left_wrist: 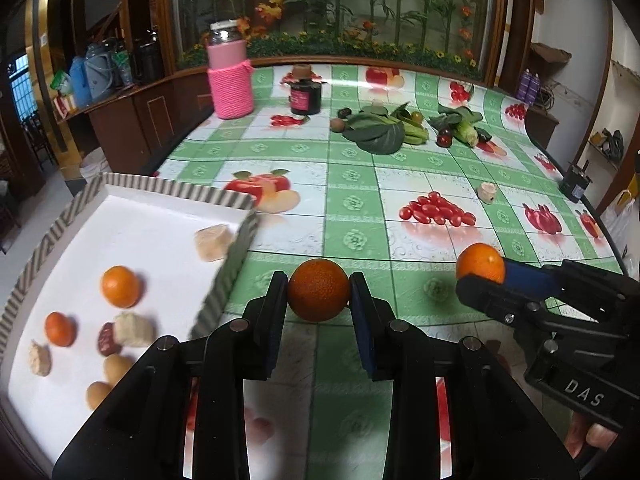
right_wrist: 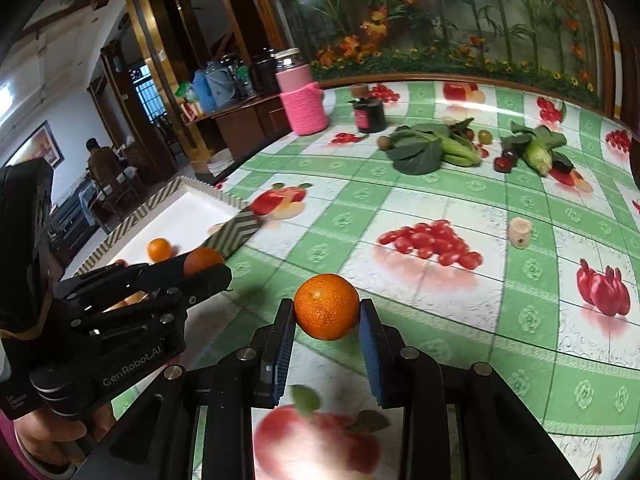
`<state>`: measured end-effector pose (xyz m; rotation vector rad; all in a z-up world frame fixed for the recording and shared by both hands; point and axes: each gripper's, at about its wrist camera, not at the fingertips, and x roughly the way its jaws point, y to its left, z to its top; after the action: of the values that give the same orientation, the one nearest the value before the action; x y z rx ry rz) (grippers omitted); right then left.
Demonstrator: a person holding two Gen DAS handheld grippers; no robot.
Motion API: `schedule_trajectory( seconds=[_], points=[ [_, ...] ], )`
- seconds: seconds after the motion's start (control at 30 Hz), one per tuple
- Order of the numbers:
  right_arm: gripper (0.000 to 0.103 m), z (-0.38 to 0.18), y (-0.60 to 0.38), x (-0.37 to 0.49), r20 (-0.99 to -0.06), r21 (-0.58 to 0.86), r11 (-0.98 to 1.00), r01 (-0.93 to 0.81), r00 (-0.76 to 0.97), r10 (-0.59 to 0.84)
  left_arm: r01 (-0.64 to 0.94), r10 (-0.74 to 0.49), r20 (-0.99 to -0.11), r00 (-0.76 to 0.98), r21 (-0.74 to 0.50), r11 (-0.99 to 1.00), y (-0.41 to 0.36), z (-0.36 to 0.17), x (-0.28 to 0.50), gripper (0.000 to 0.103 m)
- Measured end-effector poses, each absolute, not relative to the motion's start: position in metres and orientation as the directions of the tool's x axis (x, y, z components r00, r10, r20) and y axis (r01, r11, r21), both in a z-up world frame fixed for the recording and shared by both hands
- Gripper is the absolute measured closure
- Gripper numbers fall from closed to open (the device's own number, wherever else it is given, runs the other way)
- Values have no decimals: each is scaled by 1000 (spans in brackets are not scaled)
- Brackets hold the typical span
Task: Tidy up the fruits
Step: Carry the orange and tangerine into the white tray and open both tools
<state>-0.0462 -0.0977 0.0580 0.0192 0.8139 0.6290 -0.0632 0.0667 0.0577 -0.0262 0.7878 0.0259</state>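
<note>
Both hands are over the tabletop (left_wrist: pixel 360 216), its glossy green-and-white checked cloth printed with apples, cherry tomatoes and pomegranates. Behind it runs a wood-framed glass panel showing bamboo and orange flowers; off to the left, wooden cabinets and a doorway into another room where a person sits.

The left hand-held gripper (left_wrist: pixel 319 297) is clamped on a dark orange (left_wrist: pixel 319 290), just right of the tray (left_wrist: pixel 236 258). The right hand-held gripper (right_wrist: pixel 327 317) is clamped on a brighter orange (right_wrist: pixel 327 306), held above the cloth. The white tray with its striped rim holds two more oranges and some pale and brown pieces.

Far back lie leafy greens (left_wrist: pixel 376 132), corn (left_wrist: pixel 466 132), a pink knitted jar (left_wrist: pixel 230 76) and a dark jar (left_wrist: pixel 306 96).

Writing: "DAS" on the right gripper's body, "GenRobot.AI" on the left's.
</note>
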Motion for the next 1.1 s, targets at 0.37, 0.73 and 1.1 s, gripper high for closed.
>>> schedule_trajectory(
  seconds=[0.37, 0.73, 1.1],
  points=[
    [72, 73, -48, -70, -657, 218, 776, -592, 499, 565, -103, 80, -659, 748, 4, 995, 107, 76, -100, 73],
    [72, 83, 14, -84, -650, 196, 702, -684, 445, 616, -231, 184, -640, 746, 10, 973, 168, 80, -129, 72],
    [72, 80, 62, -91, -677, 168, 644, -746, 387, 626, -310, 235, -657, 717, 2, 951, 210, 68, -147, 72]
  ],
)
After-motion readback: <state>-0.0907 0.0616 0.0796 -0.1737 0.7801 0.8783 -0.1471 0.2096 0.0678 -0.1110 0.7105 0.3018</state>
